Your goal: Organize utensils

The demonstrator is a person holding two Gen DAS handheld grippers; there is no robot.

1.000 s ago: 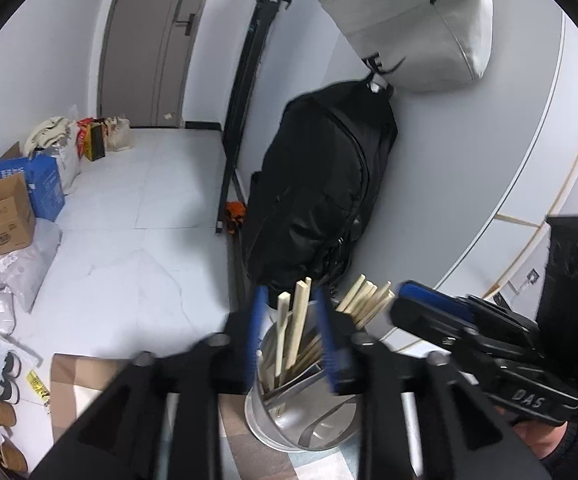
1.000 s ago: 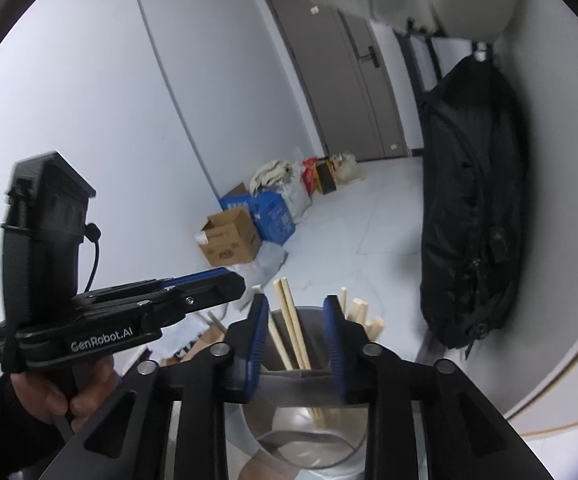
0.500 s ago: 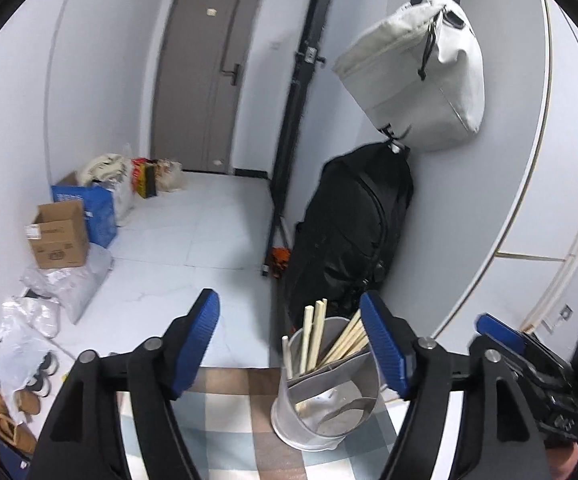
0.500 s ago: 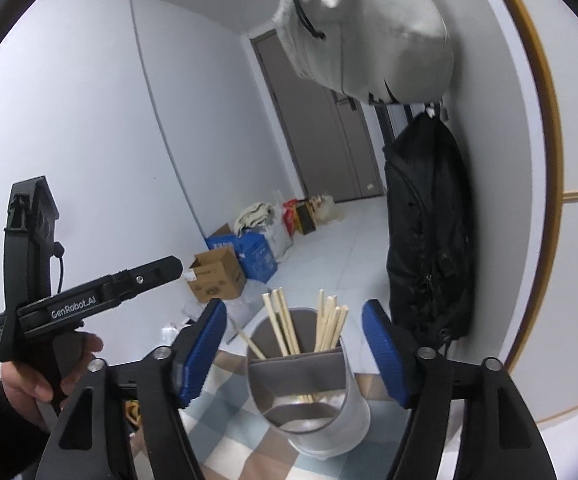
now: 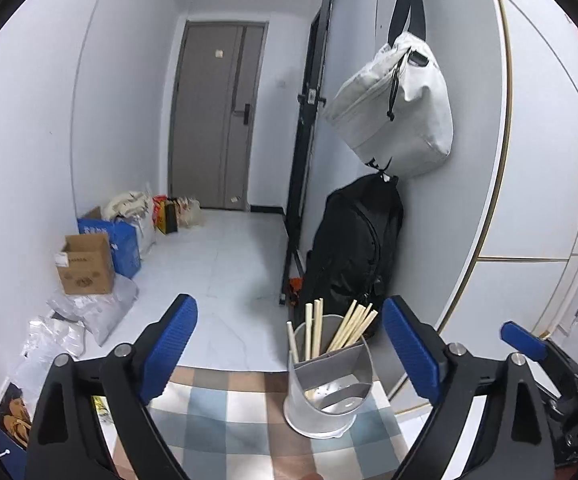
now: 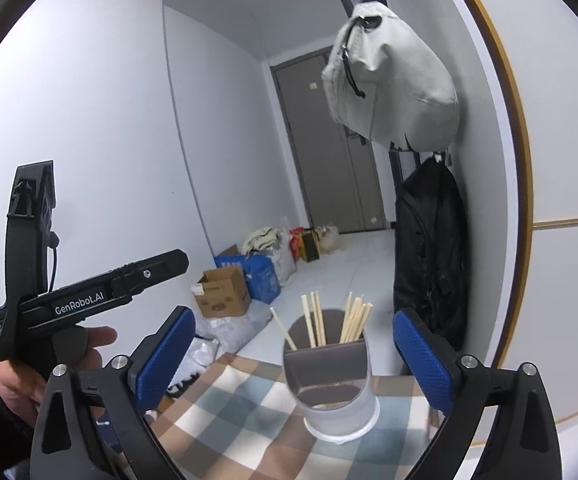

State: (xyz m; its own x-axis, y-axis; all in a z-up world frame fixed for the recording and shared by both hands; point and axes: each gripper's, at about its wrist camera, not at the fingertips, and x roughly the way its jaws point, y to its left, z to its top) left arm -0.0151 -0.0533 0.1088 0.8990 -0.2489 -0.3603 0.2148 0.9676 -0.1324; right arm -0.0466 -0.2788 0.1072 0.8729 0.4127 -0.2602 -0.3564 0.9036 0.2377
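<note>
A grey divided utensil holder (image 5: 329, 384) stands on a checkered cloth (image 5: 225, 412) near the table's far edge; it also shows in the right wrist view (image 6: 329, 384). Several wooden chopsticks (image 5: 345, 330) stand upright in its rear compartment, also seen from the right wrist (image 6: 329, 320). My left gripper (image 5: 289, 352) is open and empty, drawn back from the holder. My right gripper (image 6: 295, 354) is open and empty, also back from it. The left gripper's body (image 6: 89, 300) shows at the left in the right wrist view.
A black backpack (image 5: 353, 240) and a white bag (image 5: 397, 116) hang on the wall just beyond the holder. Boxes and bags (image 5: 101, 256) line the floor at the far left. A black stand (image 5: 305, 152) rises by the wall.
Both grippers have opened from near shut around chopsticks and pulled back and up from the holder. The chopsticks now stand free in the holder.
</note>
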